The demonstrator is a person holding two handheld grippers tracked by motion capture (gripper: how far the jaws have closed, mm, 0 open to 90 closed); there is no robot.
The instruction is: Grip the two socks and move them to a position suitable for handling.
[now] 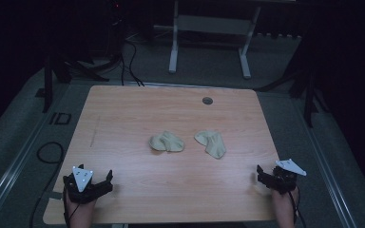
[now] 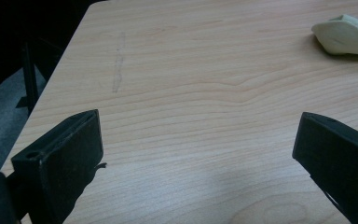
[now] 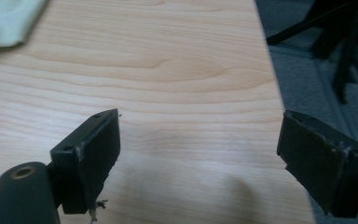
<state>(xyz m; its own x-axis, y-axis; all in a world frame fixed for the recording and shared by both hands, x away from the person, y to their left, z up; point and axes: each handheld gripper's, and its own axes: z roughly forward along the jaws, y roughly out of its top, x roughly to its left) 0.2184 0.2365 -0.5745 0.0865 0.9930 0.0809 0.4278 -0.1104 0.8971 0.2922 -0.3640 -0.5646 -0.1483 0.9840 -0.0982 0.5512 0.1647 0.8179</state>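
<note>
High view: left tongs and right tongs agape, low at near table corners.

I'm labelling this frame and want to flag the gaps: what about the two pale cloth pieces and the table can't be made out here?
- Left cloth piece: too small and dim in the high view to tell what garment it is; the left gripper view's right edge cuts it off.
- Right cloth piece: the right gripper view's top-left corner shows just a corner.
- Round spot on the table: too small to identify.
</note>
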